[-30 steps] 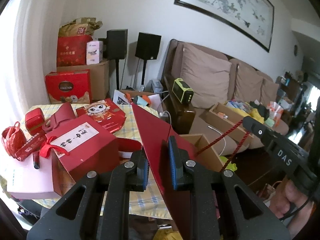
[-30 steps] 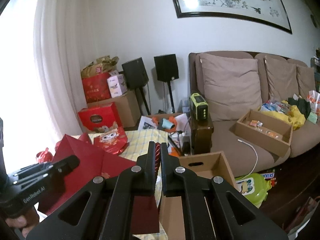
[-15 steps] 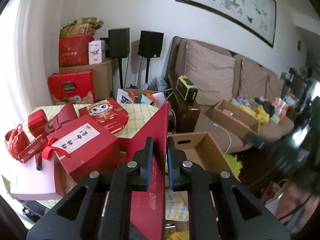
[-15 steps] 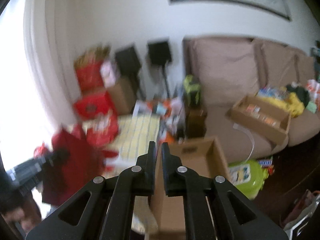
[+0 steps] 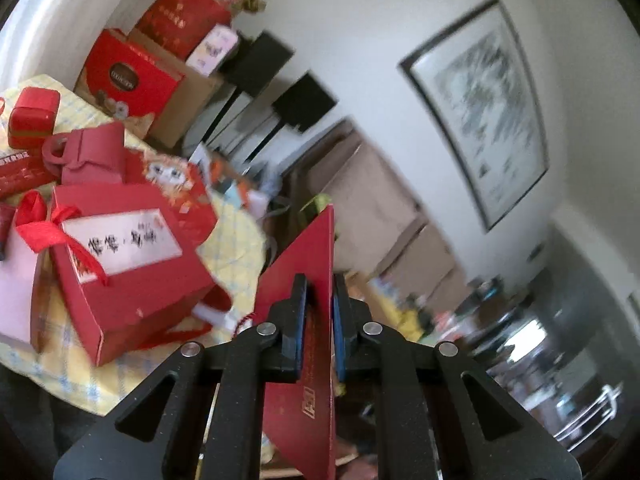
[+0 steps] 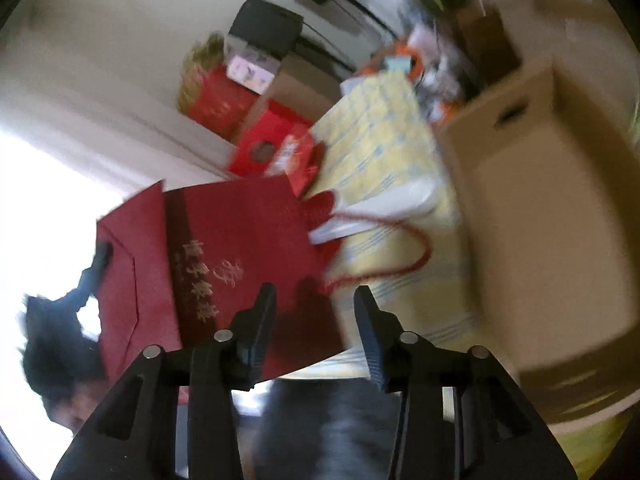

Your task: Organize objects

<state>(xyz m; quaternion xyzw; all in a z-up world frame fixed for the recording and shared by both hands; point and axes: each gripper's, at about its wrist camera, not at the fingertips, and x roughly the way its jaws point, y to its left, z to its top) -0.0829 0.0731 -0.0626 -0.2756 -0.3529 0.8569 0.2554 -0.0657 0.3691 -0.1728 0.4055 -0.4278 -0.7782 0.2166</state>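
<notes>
Two claws: left claw (image 5: 320, 320) pinches red bag (image 5: 308, 360); right claw (image 6: 316, 320) just spread, empty.

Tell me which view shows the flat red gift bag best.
The right wrist view: the red gift bag shows its broad face, gold lettering and rope handle. The left wrist view sees it nearly edge-on, clamped in the left tool.

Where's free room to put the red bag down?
Open cardboard box looks empty; bare yellow checked tablecloth borders it. Crowded: the table end with the ribboned red box and red tin. Left gripper holds the red paper bag.
</notes>
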